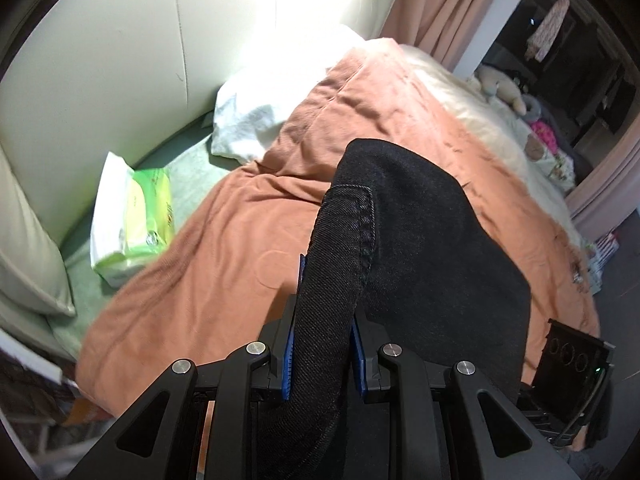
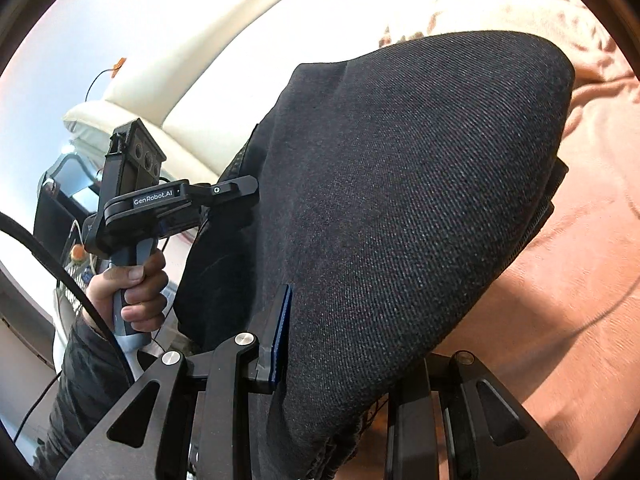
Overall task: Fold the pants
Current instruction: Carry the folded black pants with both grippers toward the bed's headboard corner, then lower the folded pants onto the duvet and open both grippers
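The black pants are held raised over the orange blanket of a bed, a thick seam edge being pinched between the blue pads of the left gripper and another edge being clamped by the right gripper, whose right finger is hidden by cloth. A fold-over is judged to be in hand; the carried edge is next to be lowered flat onto the blanket, both grips being kept until the layers align. No container is seen, only a tissue pack lying beside a white pillow.
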A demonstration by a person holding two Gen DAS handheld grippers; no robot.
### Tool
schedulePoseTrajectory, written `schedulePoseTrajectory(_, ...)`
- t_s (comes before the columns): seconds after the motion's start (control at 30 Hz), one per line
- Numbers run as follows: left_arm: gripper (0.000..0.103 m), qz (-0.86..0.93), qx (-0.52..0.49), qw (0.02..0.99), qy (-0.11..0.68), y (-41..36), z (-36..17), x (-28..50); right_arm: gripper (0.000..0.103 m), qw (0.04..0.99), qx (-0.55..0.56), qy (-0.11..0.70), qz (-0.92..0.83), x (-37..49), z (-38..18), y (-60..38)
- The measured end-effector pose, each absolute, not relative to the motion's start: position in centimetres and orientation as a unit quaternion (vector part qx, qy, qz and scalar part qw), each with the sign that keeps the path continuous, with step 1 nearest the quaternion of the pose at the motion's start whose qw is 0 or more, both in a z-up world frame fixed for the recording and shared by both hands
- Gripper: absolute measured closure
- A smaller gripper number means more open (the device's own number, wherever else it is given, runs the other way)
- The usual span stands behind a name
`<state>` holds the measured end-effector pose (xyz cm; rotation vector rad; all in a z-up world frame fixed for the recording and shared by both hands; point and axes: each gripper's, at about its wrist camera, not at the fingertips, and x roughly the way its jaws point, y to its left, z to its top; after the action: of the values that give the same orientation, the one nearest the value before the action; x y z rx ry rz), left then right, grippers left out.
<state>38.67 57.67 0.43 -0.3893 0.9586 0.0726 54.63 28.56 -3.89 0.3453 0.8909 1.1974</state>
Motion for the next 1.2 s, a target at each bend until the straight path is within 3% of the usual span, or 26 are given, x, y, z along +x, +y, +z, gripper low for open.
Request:
schedulePoseTrajectory(0.1,0.06,0.087,-0.181,0.859,0.471,59.3,-1.4,39.7,0.07,0.727,0.134,0.436,0.513,55.5,-6.2,29.5)
schedulePoseTrajectory(0.13,0.059,0.114,-0.188,0.854,0.472,59.9,-2.1,39.6,0.064,0.727,0.124,0.458,0.496,55.9,-7.3,29.7)
schedulePoseTrajectory(0.23,0.059,0.127,-0.209,0.848,0.47,60.8,-3.6,38.3,0.058,0.726,0.137,0.487,0.467,56.5,-9.7,27.4)
schedulePoseTrajectory(0.6,0.059,0.126,-0.219,0.855,0.454,57.9,-6.6,34.2,0.058,0.764,0.095,0.417,0.484,54.9,-4.9,19.0)
schedulePoseTrajectory(0.83,0.06,0.106,-0.263,0.864,0.416,55.6,-6.9,32.9,0.059,0.771,0.066,0.388,0.501,55.5,-2.4,20.3)
schedulePoseTrajectory(1.13,0.063,0.098,-0.307,0.856,0.405,53.1,-8.8,32.3,0.059,0.785,0.014,0.417,0.458,59.5,-4.9,25.1)
schedulePoseTrajectory(1.2,0.064,0.102,-0.312,0.849,0.414,52.7,-9.7,32.3,0.067,0.791,0.011,0.427,0.438,60.3,-5.8,25.2)
